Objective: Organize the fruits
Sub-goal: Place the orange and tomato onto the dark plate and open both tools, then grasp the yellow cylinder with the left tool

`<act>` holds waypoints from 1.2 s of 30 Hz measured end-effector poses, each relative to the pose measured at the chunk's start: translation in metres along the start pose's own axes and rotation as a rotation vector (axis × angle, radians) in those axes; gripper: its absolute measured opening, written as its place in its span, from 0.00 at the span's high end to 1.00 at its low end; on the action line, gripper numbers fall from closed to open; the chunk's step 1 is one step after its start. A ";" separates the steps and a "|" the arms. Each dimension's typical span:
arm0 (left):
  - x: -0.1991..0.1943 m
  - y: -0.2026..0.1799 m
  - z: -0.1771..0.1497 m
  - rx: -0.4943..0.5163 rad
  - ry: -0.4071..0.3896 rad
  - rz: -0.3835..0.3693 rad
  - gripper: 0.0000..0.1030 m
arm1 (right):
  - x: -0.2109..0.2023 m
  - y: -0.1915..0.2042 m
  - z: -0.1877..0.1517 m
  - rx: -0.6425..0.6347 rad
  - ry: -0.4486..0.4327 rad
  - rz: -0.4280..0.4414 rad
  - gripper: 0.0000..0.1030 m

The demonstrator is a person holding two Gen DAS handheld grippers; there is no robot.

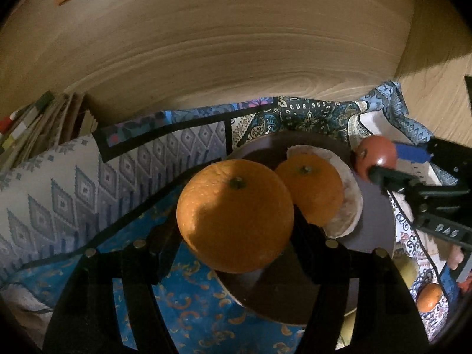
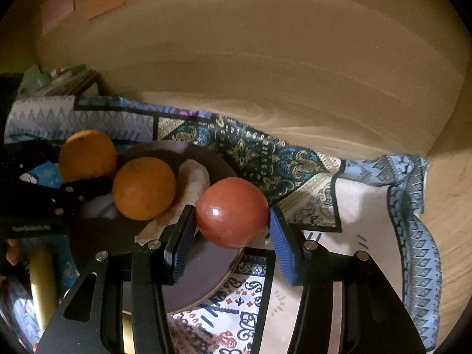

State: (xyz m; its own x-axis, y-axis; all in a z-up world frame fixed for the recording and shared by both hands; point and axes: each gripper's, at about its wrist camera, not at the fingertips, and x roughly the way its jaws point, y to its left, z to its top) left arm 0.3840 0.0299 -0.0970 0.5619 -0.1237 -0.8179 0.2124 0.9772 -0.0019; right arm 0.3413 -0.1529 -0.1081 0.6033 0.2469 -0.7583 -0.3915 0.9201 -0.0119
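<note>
Counting the fruit gives three oranges and one red one. The largest orange [image 1: 234, 216] is pinched between the two black fingers of the left claw [image 1: 236, 230], held over the near edge of a dark round plate [image 1: 374, 206]. A second orange [image 1: 309, 193] sits on that plate, resting in a pale, shallow paper-like cup [image 1: 345, 215], touching or nearly touching the first. The third orange [image 1: 429, 296] lies well off to the right on the patterned cloth, small at the frame's edge.

The single red fruit [image 2: 232, 212], smooth and glossy, is gripped by the right claw [image 2: 233, 230], one black pad on its left and one blue pad [image 2: 281, 247] on its right, both pressed to its sides. It hangs over the plate's right rim, just beside the paper cup.

One plate stands on the cloth [image 2: 295, 159], a patchwork of blue, teal and white prints that covers the worktop. Behind it rises a curved wooden surface [image 1: 236, 59]. A stack of papers or booklets [image 1: 38, 124] leans at far left.
</note>
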 end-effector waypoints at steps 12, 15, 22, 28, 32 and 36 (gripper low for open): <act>-0.014 -0.008 -0.003 0.062 -0.086 0.050 0.13 | 0.004 0.009 -0.002 -0.055 0.005 -0.021 0.45; -0.021 -0.005 -0.005 0.040 -0.095 0.044 0.13 | 0.000 0.009 -0.002 -0.051 0.003 -0.013 0.43; -0.056 -0.004 -0.024 -0.002 -0.137 0.041 0.11 | -0.032 0.018 -0.007 -0.051 -0.047 -0.004 0.42; -0.089 -0.013 -0.053 -0.029 -0.169 0.030 0.05 | -0.070 0.031 -0.017 -0.052 -0.122 0.005 0.34; -0.105 -0.023 -0.082 -0.031 -0.170 0.019 0.03 | -0.091 0.039 -0.031 -0.047 -0.165 0.016 0.34; -0.106 -0.034 -0.111 -0.034 -0.136 -0.002 0.03 | -0.106 0.046 -0.051 -0.034 -0.185 0.034 0.33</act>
State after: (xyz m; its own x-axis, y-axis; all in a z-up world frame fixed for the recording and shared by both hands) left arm 0.2285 0.0286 -0.0738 0.6654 -0.1460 -0.7321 0.1879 0.9819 -0.0250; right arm 0.2238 -0.1523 -0.0621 0.7056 0.3320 -0.6261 -0.4351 0.9003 -0.0129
